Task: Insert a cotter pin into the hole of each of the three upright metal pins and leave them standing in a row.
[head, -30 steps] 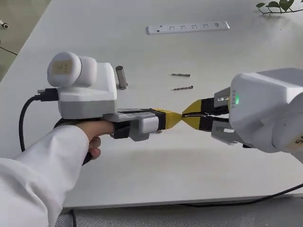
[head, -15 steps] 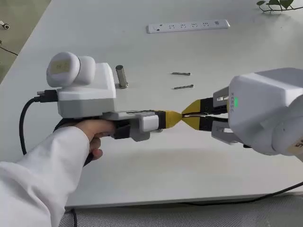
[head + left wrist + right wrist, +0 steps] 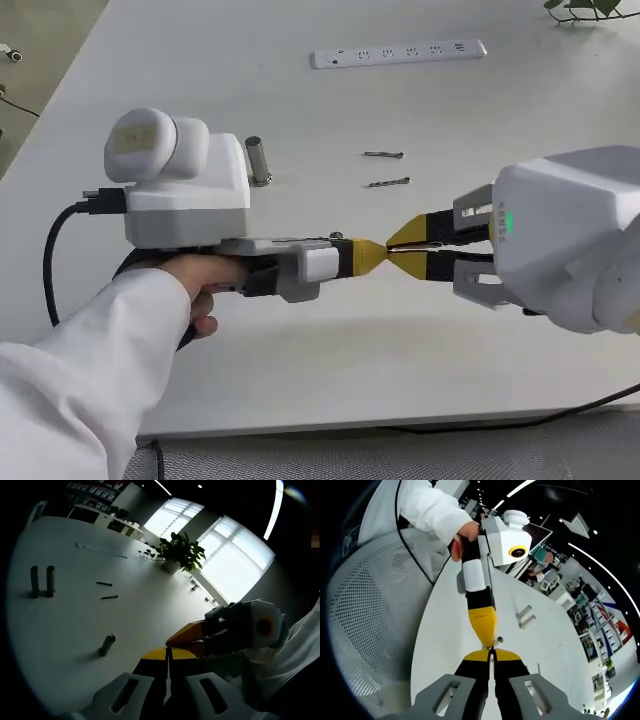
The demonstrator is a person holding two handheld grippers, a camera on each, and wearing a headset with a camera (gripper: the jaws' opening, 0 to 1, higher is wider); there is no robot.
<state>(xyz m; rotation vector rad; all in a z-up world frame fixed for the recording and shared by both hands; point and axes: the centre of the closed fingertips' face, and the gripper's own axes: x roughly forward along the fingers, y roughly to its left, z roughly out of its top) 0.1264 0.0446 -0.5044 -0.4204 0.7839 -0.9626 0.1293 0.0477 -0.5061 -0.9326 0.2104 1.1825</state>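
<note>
The thin dark metal cotter pin is likely light, stiff and slippery; best pinch it near one end; it lies flat on the white table, a second cotter pin just behind; a short grey metal pin stands nearby; the left gripper and right gripper are squeezed closed, tip to tip.

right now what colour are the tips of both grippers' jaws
Yellow. Clearest in the head view, where the left gripper and right gripper face tip to tip.
</note>
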